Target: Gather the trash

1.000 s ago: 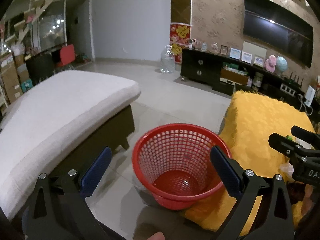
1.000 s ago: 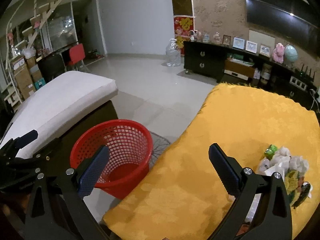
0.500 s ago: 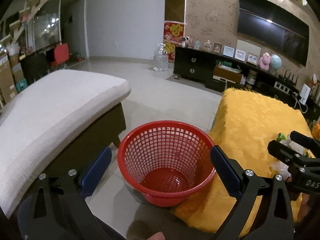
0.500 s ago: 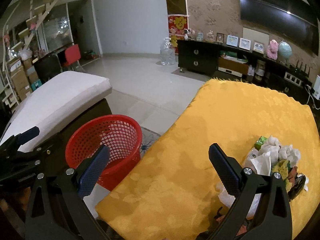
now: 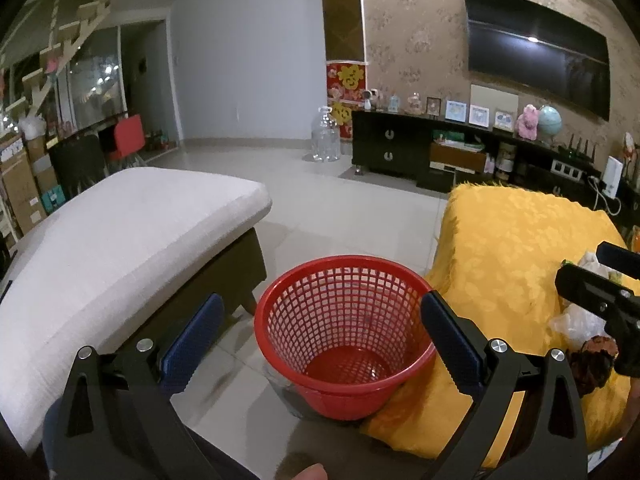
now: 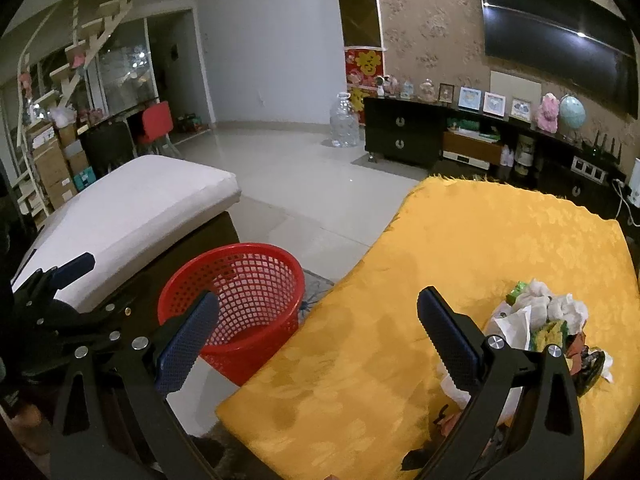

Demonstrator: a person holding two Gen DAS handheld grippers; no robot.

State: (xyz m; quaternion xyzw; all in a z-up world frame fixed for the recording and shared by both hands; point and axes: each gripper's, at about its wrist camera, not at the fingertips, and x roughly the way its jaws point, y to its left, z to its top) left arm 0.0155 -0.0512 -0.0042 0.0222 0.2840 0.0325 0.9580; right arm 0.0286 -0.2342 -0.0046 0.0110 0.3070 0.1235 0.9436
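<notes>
An empty red mesh basket (image 5: 344, 332) stands on the floor between a sofa and a table with a yellow cloth (image 5: 516, 248); it also shows in the right wrist view (image 6: 240, 304). A pile of trash (image 6: 540, 320), white tissues, wrappers and a plastic bag, lies on the cloth at the right; part of it shows in the left wrist view (image 5: 580, 320). My left gripper (image 5: 320, 336) is open and empty, above and in front of the basket. My right gripper (image 6: 316, 332) is open and empty over the cloth's left edge, the trash just right of its right finger.
A sofa with a white cushion (image 5: 120, 232) stands left of the basket. A dark TV cabinet (image 6: 460, 140) with frames and toys lines the far wall under a television (image 6: 560, 36). A water jug (image 5: 326, 140) stands on the tiled floor (image 5: 340, 200).
Both views have shifted: the basket sits a little farther left and lower in the right view, and the trash pile has come closer and more into view. Both grippers stay open.
</notes>
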